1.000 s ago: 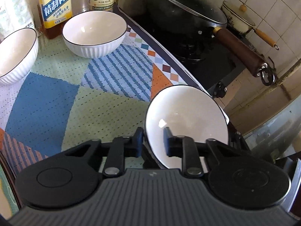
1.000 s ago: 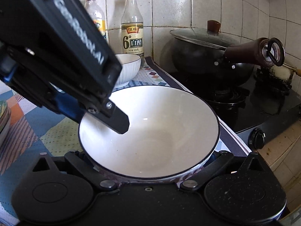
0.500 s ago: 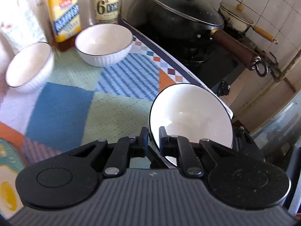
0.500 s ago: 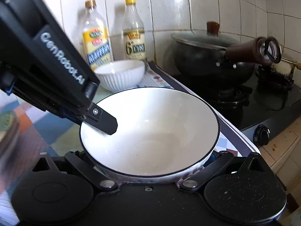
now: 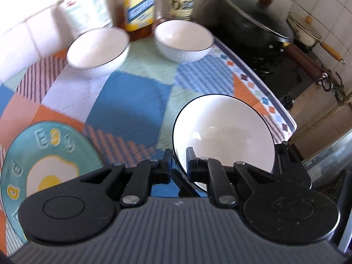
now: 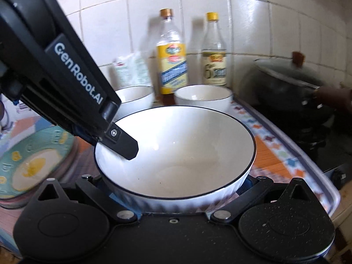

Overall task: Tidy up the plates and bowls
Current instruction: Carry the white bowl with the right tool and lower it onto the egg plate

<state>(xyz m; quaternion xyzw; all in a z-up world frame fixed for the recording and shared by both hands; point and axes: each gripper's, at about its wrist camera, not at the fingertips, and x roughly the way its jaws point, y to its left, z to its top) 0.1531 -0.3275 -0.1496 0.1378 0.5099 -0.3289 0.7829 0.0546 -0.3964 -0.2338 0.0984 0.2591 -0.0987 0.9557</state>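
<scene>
White wall tiles back a kitchen counter covered by a patchwork mat of blue, green and orange patches.

Three white bowls with dark rims are in sight, all holding nothing. In the left wrist view one resting bowl sits at about eleven o'clock on the mat and a second resting bowl at about twelve o'clock, well apart from each other. The held bowl is above the mat's near right part, at about four o'clock from the frame's centre. At eight o'clock lies a teal plate printed with a fried egg; in the right wrist view it tops a stack of plates.

The left gripper is pinched tight on the held bowl's rim, one finger inside the bowl and one outside, at the rim's seven o'clock edge. In the right wrist view that same gripper comes down from ten o'clock onto the rim. The right gripper cradles the held bowl from below, its fingers spread wide on either side of the ribbed wall; whether the pads actually press on it cannot be told.

Behind the resting bowls stand a yellow-labelled bottle, a clear vinegar bottle and a white packet. At two o'clock a black lidded wok with a brown handle sits on a dark stove, and a small white pan sits behind it.
</scene>
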